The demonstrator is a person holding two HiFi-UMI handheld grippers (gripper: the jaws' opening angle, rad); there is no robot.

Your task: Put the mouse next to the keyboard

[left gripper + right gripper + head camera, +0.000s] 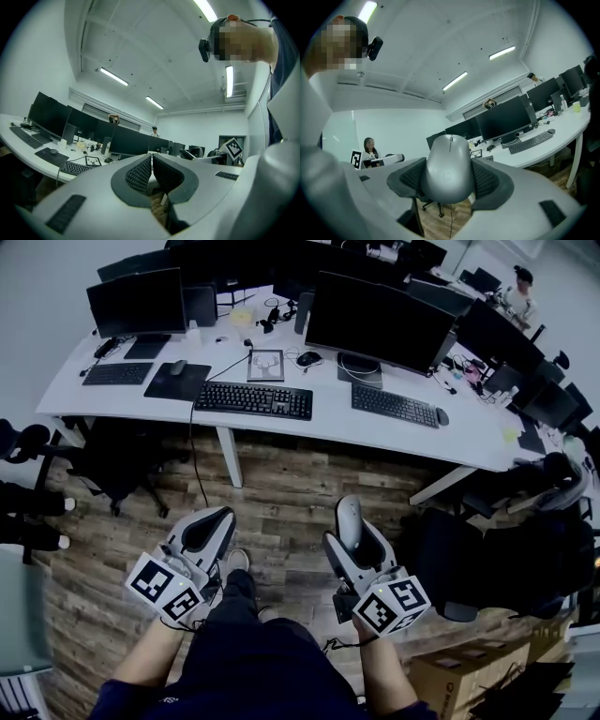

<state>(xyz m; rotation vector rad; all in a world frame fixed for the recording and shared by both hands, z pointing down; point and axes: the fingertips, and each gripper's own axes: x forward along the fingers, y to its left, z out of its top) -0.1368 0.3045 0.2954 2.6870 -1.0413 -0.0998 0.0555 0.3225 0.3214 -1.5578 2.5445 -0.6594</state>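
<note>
Down low on the left, over the wood floor (281, 486), the left gripper (217, 518) has its two jaws shut tight together, with nothing between them. Beside it, the right gripper (349, 538) holds the grey mouse (447, 161). One ribbed pad (483, 178) presses on each long side, and the mouse's nose sticks up past the tips. The mouse looks small and light, with a hard shell that will not squash. Its top is smooth and round, so I think it could slip if the squeeze is loose. Its two sides are the best place to hold it, and that is where the pads sit. Far ahead stands the white desk (328, 418), well apart from both grippers. On it lie the left keyboard (117, 373), the middle keyboard (253, 399) and the right keyboard (394, 406). I cannot tell which one is meant.
</note>
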